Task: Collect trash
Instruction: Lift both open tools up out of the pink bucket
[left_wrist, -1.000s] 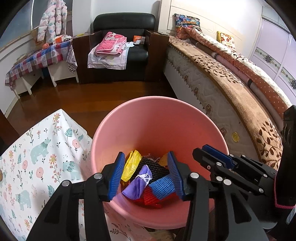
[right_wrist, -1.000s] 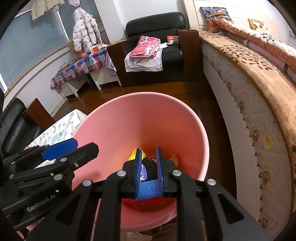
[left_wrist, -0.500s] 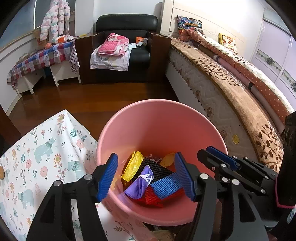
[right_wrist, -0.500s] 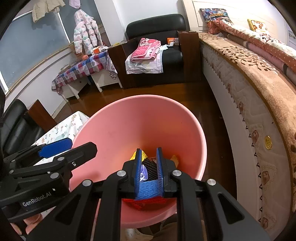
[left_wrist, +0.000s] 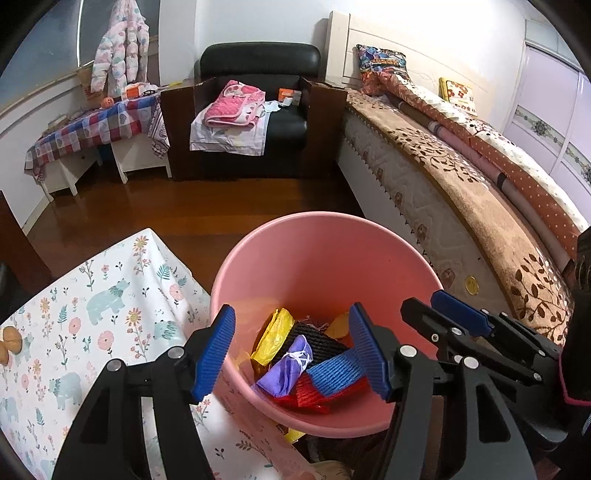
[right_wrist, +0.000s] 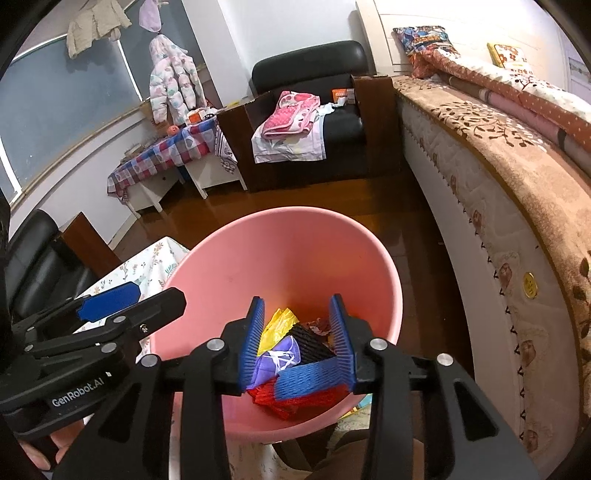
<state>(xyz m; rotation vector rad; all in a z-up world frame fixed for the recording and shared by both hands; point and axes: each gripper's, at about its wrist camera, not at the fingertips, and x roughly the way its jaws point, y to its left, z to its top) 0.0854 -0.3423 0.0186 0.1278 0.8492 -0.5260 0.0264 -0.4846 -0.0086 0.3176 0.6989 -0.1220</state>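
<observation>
Change in the left wrist view is plain: the left claw stands wider than a second ago, its blue pads spread to either side of the trash heap, and nothing is between them. It hangs over the near rim of the pink bucket, tilted down into it, and more of the bucket and floor shows than before. The trash lies at the bucket's bottom: a yellow wrapper, a black net sleeve, a purple bag, a blue net sleeve and a red net sleeve, all heaped together and touching. The bucket stands just beside the worktop with its flowered cloth, and near the bed. The right claw shows at the right edge, over the bucket's far side.

Right wrist view: the right claw, which pinched the blue net sleeve a second ago, has just been opening. Its jaws now stand apart, pointing down into the bucket; the sleeve lies on the heap below them, on the red net sleeve and beside the purple bag; whether the right pad touches it cannot be told. The left claw reaches in from the left, over the bucket's rim.
</observation>
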